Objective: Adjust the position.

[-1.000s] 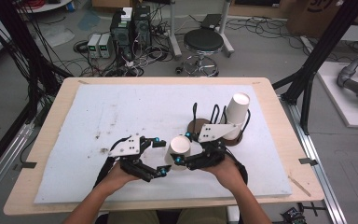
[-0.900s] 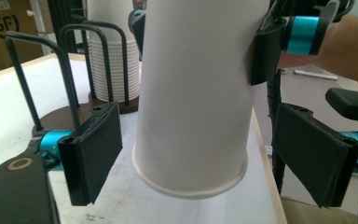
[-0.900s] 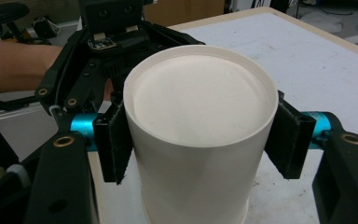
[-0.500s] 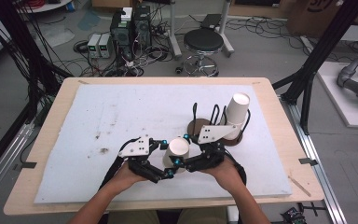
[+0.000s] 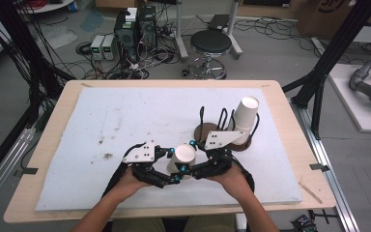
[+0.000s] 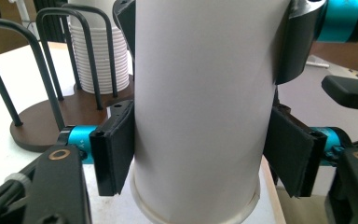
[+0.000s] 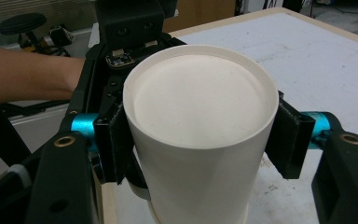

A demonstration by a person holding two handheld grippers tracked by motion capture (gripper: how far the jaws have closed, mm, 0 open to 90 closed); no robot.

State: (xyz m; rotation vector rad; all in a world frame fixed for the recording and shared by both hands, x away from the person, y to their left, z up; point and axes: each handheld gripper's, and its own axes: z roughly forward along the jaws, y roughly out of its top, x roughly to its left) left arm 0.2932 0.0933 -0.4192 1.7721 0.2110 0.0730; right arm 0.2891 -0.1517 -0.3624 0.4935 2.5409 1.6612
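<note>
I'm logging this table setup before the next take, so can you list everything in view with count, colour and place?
White paper cup: one, white, upside down, held between both grippers near the table's front edge.
Stack of white paper cups: one stack, white, leaning in the wire rack at the right.
Black wire cup rack on a round brown base: one, black and brown, right of centre.
White foam mat: one, white with dark specks, covering the tabletop.
Wooden table: one, light wood, under the mat.
Black round stool: one, on the floor beyond the table.
Left gripper: black with blue, jaws just closed on the cup's sides.
Right gripper: black with blue, shut on the same cup.
</note>
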